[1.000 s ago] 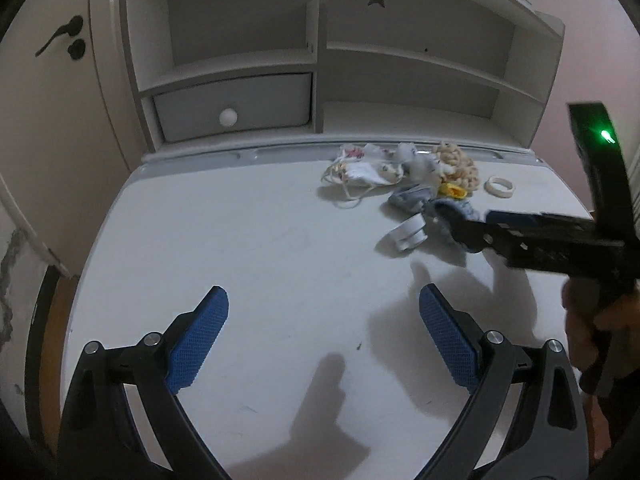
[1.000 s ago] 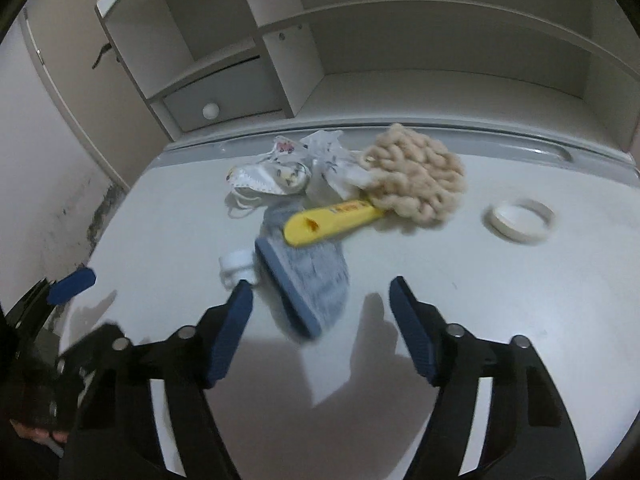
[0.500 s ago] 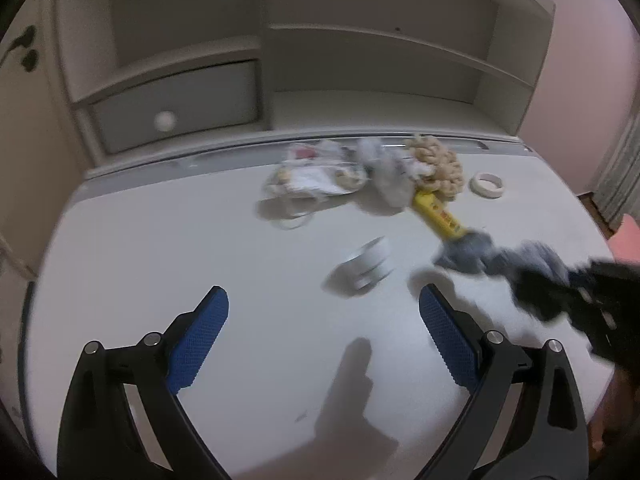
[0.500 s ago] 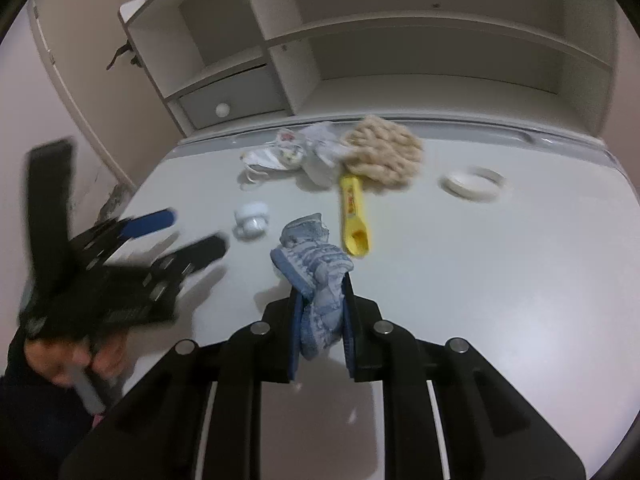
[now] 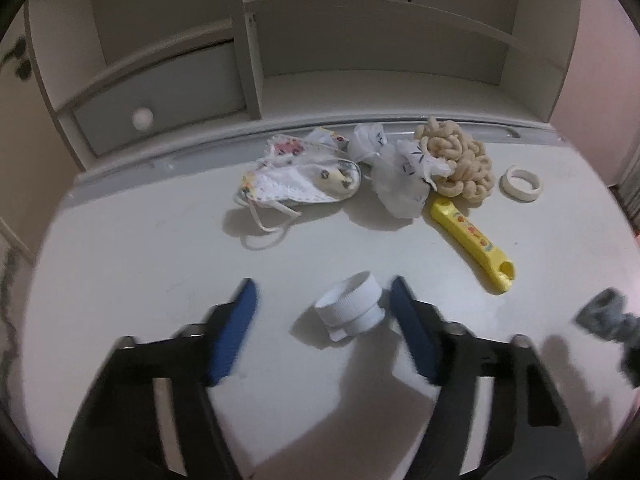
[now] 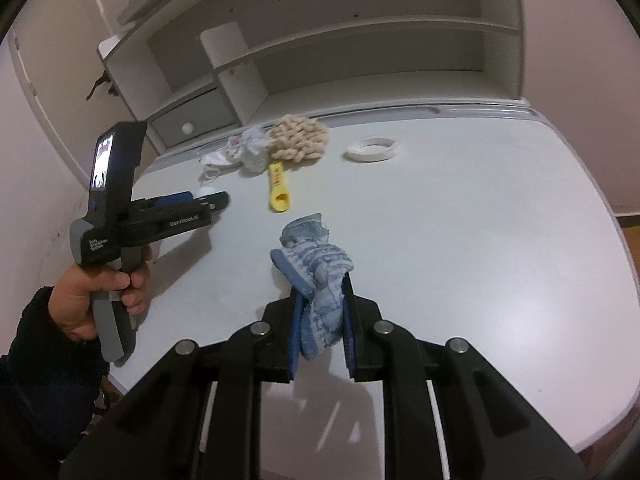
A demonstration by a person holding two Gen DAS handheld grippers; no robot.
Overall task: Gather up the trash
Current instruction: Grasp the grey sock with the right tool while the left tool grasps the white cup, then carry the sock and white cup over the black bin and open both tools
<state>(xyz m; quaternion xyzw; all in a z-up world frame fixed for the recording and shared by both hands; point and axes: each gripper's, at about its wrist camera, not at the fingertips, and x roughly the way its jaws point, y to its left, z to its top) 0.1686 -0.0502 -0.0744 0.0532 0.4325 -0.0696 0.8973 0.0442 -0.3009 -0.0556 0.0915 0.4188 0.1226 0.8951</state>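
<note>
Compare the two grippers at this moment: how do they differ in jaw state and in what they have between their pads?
The right gripper is shut on the blue sock, lifted clear of the desk; the left gripper is closing, its jaws apart around the white roll, which lies on the desk. The right pads pinch cloth on both sides; the left pads do not yet squeeze the roll. Both have blue pads on black fingers.

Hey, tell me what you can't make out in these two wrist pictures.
- Left wrist view: the sock is smeared by motion blur and cut by the right edge.
- Right wrist view: the white roll is mostly hidden behind the left claw.
- Both views: print on the yellow tool is too small to read.
</note>
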